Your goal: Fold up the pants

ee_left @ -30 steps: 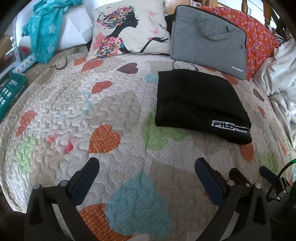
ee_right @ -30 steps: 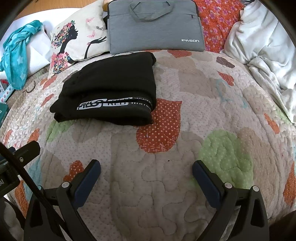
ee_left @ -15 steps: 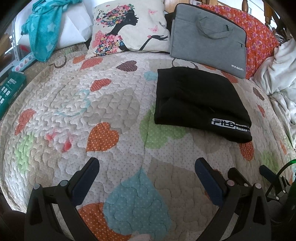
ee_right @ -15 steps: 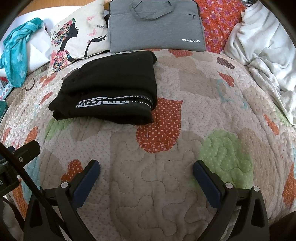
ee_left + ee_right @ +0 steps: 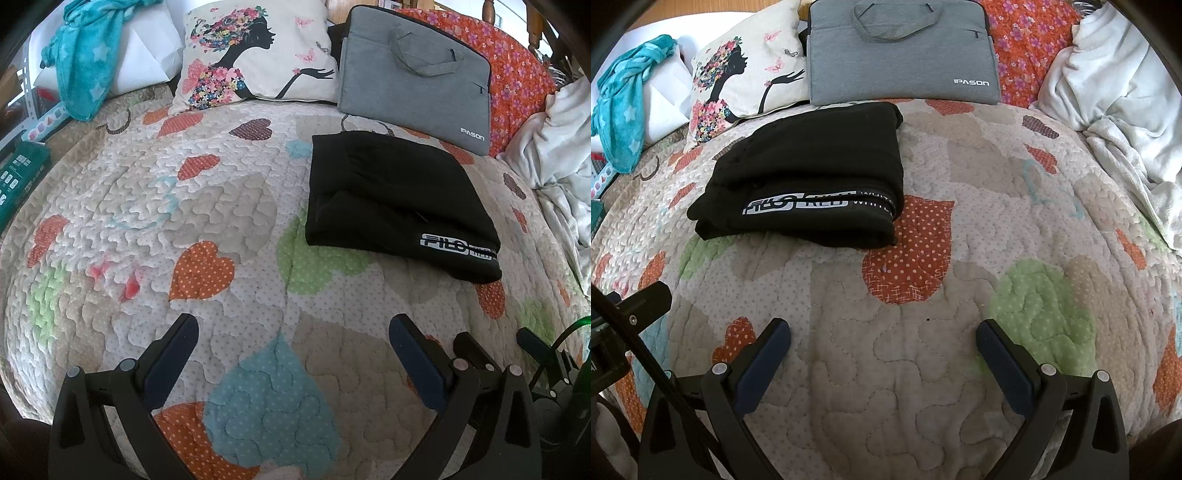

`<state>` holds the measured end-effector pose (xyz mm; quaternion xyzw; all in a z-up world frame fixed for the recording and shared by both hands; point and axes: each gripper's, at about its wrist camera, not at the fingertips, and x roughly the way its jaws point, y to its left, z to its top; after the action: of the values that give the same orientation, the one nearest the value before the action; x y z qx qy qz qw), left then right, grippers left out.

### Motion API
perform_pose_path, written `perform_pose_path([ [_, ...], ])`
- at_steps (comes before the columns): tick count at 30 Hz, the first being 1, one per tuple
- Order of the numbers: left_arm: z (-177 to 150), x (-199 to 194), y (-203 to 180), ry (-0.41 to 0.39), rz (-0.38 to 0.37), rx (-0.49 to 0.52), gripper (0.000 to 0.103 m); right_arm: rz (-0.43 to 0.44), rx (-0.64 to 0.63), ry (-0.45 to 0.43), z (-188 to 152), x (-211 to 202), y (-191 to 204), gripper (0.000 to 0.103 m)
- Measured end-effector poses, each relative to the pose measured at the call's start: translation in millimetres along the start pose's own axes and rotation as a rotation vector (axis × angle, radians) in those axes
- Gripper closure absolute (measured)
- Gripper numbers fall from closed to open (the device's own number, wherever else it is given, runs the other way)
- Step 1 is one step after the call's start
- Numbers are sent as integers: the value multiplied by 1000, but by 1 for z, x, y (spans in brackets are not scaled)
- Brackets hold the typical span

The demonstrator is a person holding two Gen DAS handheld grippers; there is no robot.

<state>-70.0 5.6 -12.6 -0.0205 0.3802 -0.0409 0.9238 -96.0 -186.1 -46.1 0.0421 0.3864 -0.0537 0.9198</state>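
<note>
The black pants point(image 5: 391, 199) lie folded into a flat rectangle on the heart-patterned quilt point(image 5: 184, 206), with a white logo stripe near the front edge. They also show in the right wrist view point(image 5: 812, 181), ahead and to the left. My left gripper point(image 5: 293, 328) is open and empty, low over the quilt, well short of the pants and to their left. My right gripper point(image 5: 882, 332) is open and empty, over bare quilt point(image 5: 997, 206) in front of the pants and to their right.
A grey laptop bag point(image 5: 413, 74) leans at the head of the bed just behind the pants. A printed pillow point(image 5: 255, 55), a teal towel point(image 5: 85, 55) and an orange floral pillow point(image 5: 517, 70) are beside it. A white blanket point(image 5: 1115, 110) is bunched at the right edge.
Both grippers have drifted slightly, so the view shifts a little. The pants have not moved and both grippers stay open.
</note>
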Motion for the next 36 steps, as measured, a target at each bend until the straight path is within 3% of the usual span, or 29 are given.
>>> perform_pose_path([
  [36,-2,4,1,25,-20,-5,0,-6,3,1,0,-1,-2,0],
])
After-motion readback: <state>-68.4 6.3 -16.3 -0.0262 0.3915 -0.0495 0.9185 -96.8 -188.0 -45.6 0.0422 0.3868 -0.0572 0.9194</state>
